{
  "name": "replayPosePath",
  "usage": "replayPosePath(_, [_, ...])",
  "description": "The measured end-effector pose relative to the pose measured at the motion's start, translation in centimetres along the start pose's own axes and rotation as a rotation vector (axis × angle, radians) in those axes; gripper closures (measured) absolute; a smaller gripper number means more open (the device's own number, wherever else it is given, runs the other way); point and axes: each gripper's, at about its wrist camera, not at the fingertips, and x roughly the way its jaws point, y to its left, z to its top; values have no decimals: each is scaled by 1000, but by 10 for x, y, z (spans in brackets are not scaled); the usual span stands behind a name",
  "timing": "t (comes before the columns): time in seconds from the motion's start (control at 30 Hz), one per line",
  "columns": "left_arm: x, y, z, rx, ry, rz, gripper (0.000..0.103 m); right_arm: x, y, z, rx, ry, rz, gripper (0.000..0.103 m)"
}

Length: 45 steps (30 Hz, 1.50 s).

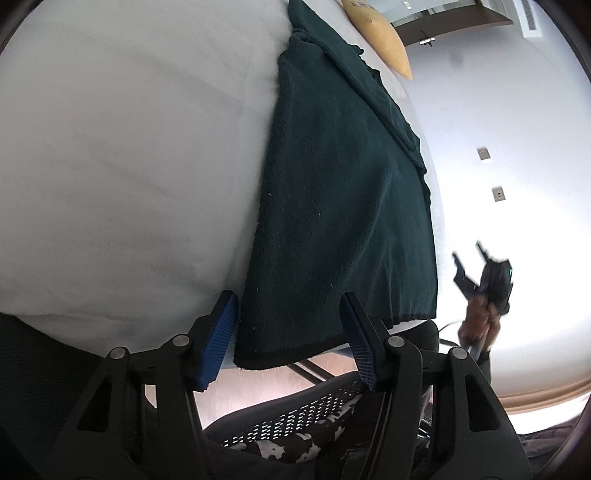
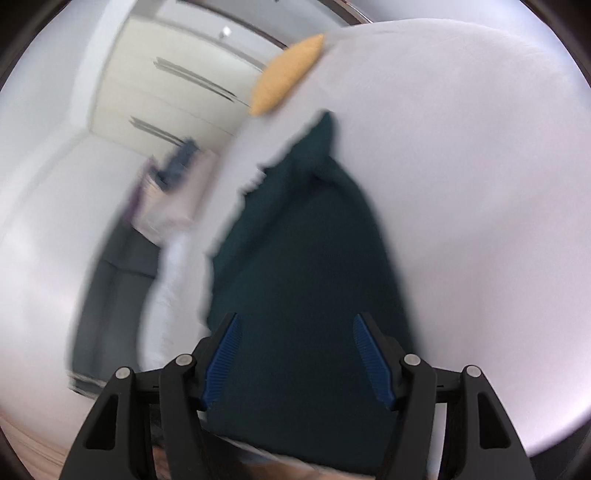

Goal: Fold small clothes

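A dark green garment (image 1: 340, 192) lies flat along the edge of a white bed (image 1: 129, 147), its hem hanging slightly over the near edge. My left gripper (image 1: 290, 306) is open, its blue pads on either side of the hem's near corner, not closed on it. My right gripper (image 2: 297, 325) is open and empty above the same green garment (image 2: 306, 258); this view is blurred. The right gripper also shows in the left wrist view (image 1: 471, 264), off the bed's side in the air.
A yellow cushion (image 1: 380, 33) lies at the far end of the bed and also shows in the right wrist view (image 2: 288, 74). A black mesh chair (image 1: 295, 417) stands below the bed's near edge. White wall and cupboards (image 2: 166, 92) lie beyond.
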Motion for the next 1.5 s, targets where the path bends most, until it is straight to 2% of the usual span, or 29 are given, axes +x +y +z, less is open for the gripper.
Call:
replayPosePath(0.03, [0,1,0,-2,0,-2,47,11,6,11,15,-15,41,34])
replayPosePath(0.17, [-2,3,-1,-12,-3,-18,47,67,16,50,106,-84,106,22])
replayPosePath(0.3, [-3,8,-2,-41,-10,-44,47,140,-1,74,292,-73,154,22])
replayPosePath(0.43, [-5,11,-1,-51,-2,-53,47,171,-21,86,401,-115,153,23])
replayPosePath(0.67, [-4,13,1,-60,4,-60,47,160,-40,114,402,-251,148,26])
replayPosePath(1.0, [-6,13,0,-65,2,-65,47,150,-63,123,412,-319,184,38])
replayPosePath(1.07, [-6,13,0,-64,1,-65,47,152,-66,121,416,-325,189,44])
replayPosePath(1.13, [-6,14,0,-64,0,-67,47,151,-63,115,384,-330,179,45])
replayPosePath(1.2, [-6,14,0,-65,-1,-69,47,146,-56,108,357,-327,177,43])
replayPosePath(1.27, [-6,14,0,-65,-2,-72,47,133,-57,100,384,-345,208,38])
replayPosePath(1.33, [-6,14,0,-61,-3,-74,47,119,-59,92,414,-379,226,30])
replayPosePath(1.4, [-7,15,1,-59,-3,-76,47,105,-53,89,402,-399,188,21])
replayPosePath(1.5, [-7,16,1,-57,-3,-75,47,96,-43,93,363,-403,169,19])
